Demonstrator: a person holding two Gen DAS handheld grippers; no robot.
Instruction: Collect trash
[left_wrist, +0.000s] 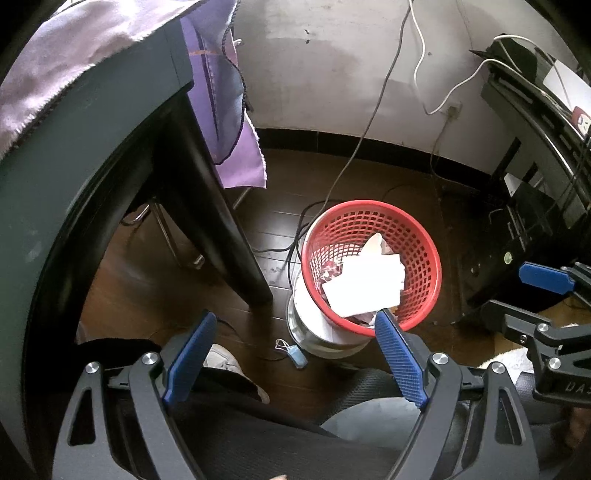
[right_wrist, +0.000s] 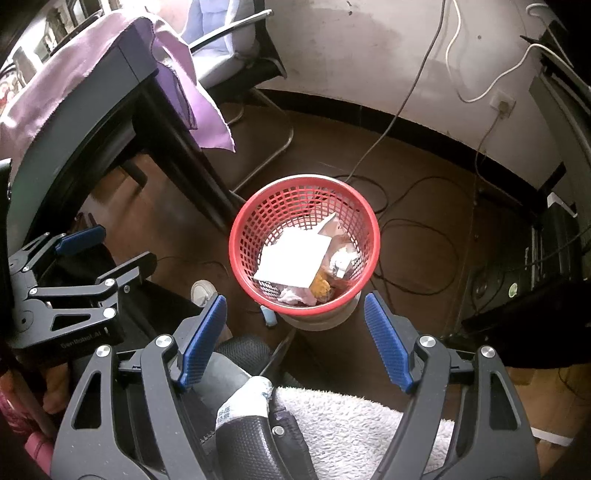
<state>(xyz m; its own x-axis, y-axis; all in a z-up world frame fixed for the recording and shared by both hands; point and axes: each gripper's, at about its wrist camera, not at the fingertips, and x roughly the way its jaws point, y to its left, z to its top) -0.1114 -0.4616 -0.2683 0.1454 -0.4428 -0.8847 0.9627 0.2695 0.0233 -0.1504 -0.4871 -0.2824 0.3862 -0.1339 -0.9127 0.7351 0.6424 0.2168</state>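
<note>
A red mesh basket (left_wrist: 369, 207) (right_wrist: 303, 181) stands on a white round base (left_wrist: 317, 332) on the dark wooden floor. Inside lie a white sheet of paper (left_wrist: 364, 286) (right_wrist: 295, 258), crumpled tissue (right_wrist: 295, 295), an orange scrap (right_wrist: 320, 286) and a foil wrapper (right_wrist: 341, 264). A blue face mask (left_wrist: 295, 356) lies on the floor by the base; in the right wrist view it is mostly hidden. My left gripper (left_wrist: 295, 318) (right_wrist: 110, 249) hovers open and empty on the near side of the basket. My right gripper (right_wrist: 296, 299) (left_wrist: 532, 295) hangs open and empty just above the basket's near rim.
A dark table under a purple cloth (left_wrist: 236, 122) fills the left, its leg (left_wrist: 229, 229) close to the basket. Cables (right_wrist: 417, 236) trail over the floor behind. A computer tower (left_wrist: 532, 236) stands at the right. A white shoe (right_wrist: 202, 290) and a fluffy white towel (right_wrist: 354, 424) lie below me.
</note>
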